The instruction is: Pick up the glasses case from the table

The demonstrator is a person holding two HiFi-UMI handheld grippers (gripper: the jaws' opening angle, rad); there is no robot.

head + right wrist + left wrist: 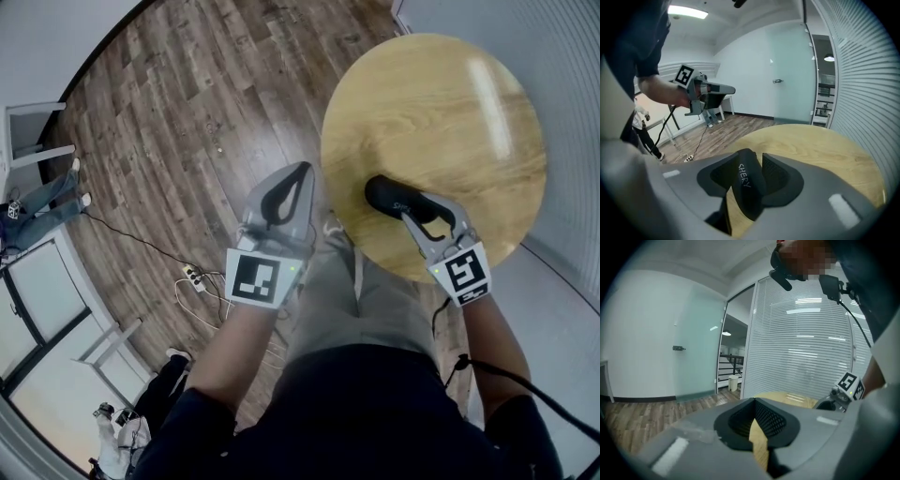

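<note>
A black glasses case [398,199] [747,185] with white lettering lies on the round wooden table [441,103] [820,150] near its front edge. My right gripper [417,208] [754,159] is low over the table, pointing down, with the case between its jaws. A thin gap shows between the case and the right pad, so the jaws stand open around it. My left gripper [302,169] [753,400] hangs over the floor just left of the table. Its fingertips meet and hold nothing, and the table [787,398] shows beyond them.
A white power strip [194,277] with cables lies on the wooden floor at the left. White furniture [28,141] and another person's legs [42,202] stand at the far left. A glass wall with blinds [862,70] runs behind the table.
</note>
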